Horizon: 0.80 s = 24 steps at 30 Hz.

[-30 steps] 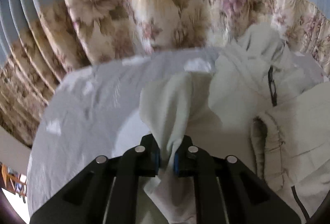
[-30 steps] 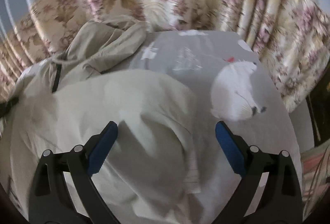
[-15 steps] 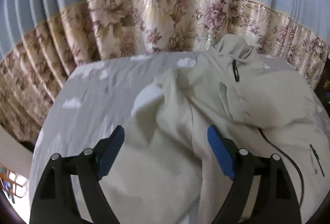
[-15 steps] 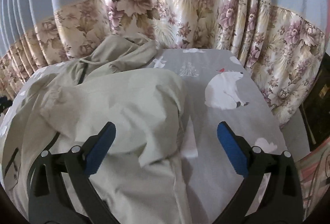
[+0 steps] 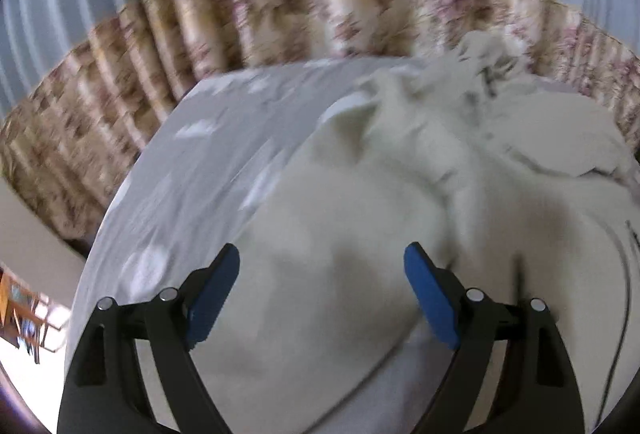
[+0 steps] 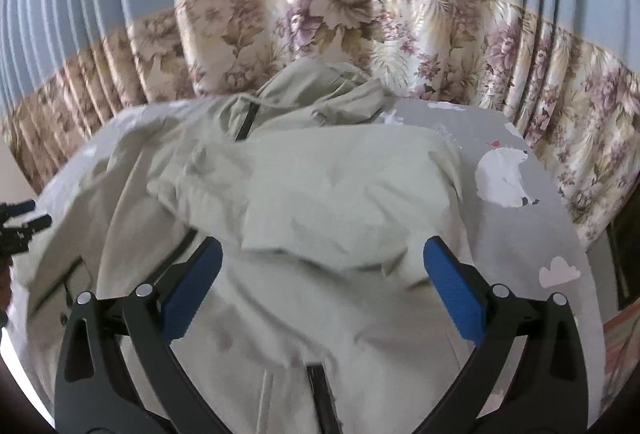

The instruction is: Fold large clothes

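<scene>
Left wrist view, blurred by motion: the left tool (image 5: 322,294) is released, its two blue pads (image 5: 214,296) spread wide with nothing between them. It hangs above a pale cream jacket (image 5: 360,234) that lies rumpled on a bed covered by a grey sheet (image 5: 192,170) printed with white shapes. The jacket occupies the centre and right of this view; bare sheet shows to the left of it. A thin dark cord (image 5: 622,314) runs down the right part of the garment.

Right wrist view, sharp: the right tool (image 6: 320,290) is likewise released, pads apart and gripping nothing. It is positioned over the jacket (image 6: 320,202). One portion of the garment lies doubled over the body, forming a raised layer directly ahead of the pads. The hood end (image 6: 312,94) is bunched at the far edge of the bed, near the curtain (image 6: 320,22), which is blue above and floral below. A dark zipper (image 6: 320,394) runs along the near part of the garment, between the tool's arms. To the right of the jacket, the sheet (image 6: 520,234) shows a polar bear print (image 6: 504,178) and a small cloud print (image 6: 558,270). The left tool (image 6: 24,218) is partly visible at the left edge.
</scene>
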{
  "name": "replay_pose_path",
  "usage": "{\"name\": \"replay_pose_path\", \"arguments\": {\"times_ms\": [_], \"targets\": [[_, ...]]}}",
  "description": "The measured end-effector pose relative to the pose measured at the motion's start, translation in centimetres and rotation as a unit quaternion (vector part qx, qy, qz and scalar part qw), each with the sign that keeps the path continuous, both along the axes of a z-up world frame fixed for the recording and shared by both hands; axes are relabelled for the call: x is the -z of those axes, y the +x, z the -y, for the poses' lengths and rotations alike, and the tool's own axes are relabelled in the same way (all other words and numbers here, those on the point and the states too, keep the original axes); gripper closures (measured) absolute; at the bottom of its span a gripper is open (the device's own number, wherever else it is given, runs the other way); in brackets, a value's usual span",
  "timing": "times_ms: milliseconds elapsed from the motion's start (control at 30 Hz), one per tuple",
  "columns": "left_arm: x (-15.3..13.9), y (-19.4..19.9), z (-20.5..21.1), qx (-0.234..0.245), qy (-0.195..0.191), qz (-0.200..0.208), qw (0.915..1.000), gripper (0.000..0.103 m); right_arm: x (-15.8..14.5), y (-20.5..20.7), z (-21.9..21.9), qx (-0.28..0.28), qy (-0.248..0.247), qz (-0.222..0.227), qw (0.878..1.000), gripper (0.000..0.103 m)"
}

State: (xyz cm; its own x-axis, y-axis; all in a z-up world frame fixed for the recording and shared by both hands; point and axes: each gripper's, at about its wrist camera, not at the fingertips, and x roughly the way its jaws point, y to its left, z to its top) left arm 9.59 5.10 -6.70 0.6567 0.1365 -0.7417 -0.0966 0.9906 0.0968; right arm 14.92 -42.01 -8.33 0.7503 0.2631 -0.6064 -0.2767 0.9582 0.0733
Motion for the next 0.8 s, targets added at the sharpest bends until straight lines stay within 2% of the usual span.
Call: {"name": "replay_pose_path", "arguments": {"times_ms": [133,200,233,333,467,533,600,633,700,733,767,800], "targets": [[2.2,-2.0,-2.1,-0.001,-0.021,-0.030,0.9993,0.018,0.7,-1.2,0.4,-0.005,0.003,-0.010,1.000,0.003],[3.1,-2.8,-2.1,0.033,-0.063,-0.048,0.9963,0.018,0.9,-1.3,0.7,-0.006,0.011,-0.018,1.000,0.003],[3.2,-3.2,-1.8,0.048,-0.065,-0.044,0.9958,0.018,1.0,-1.3,0.9,-0.008,0.018,-0.022,1.000,0.003],[3.9,-3.4,-0.2,0.072,-0.015,-0.047,0.9962,0.018,0.9,-1.4,1.1,-0.004,0.030,-0.025,0.999,0.003],[3.9,-3.3,0.8,0.088,-0.036,-0.039,0.9947,0.018,0.8,-1.4,1.3,0.003,0.038,-0.027,0.999,0.003],[4.0,-3.1,1.0,0.084,-0.024,-0.030,0.9958,0.018,0.9,-1.5,1.3,0.005,0.038,-0.027,0.999,0.003],[4.6,-2.2,0.8,0.052,0.008,-0.027,0.9983,0.033,1.1,-1.5,1.4,0.006,0.039,-0.030,0.999,0.003],[4.9,-1.5,0.2,0.034,0.008,-0.029,0.9989,0.047,1.2,-1.5,1.4,0.007,0.040,-0.031,0.999,0.003],[4.7,-0.7,-1.0,0.015,-0.006,-0.029,0.9994,0.067,1.3,-1.5,1.4,0.010,0.043,-0.033,0.998,0.003],[4.6,0.0,-1.6,0.003,0.004,-0.027,0.9996,0.082,1.4,-1.5,1.4,0.010,0.045,-0.035,0.998,0.003],[4.4,0.4,-2.2,-0.005,0.011,-0.025,0.9996,0.088,1.4,-1.4,1.4,0.011,0.045,-0.036,0.998,0.003],[4.2,1.1,-3.1,-0.022,0.022,-0.021,0.9993,0.090,1.4,-1.3,1.3,0.012,0.043,-0.037,0.998,0.003]]}}
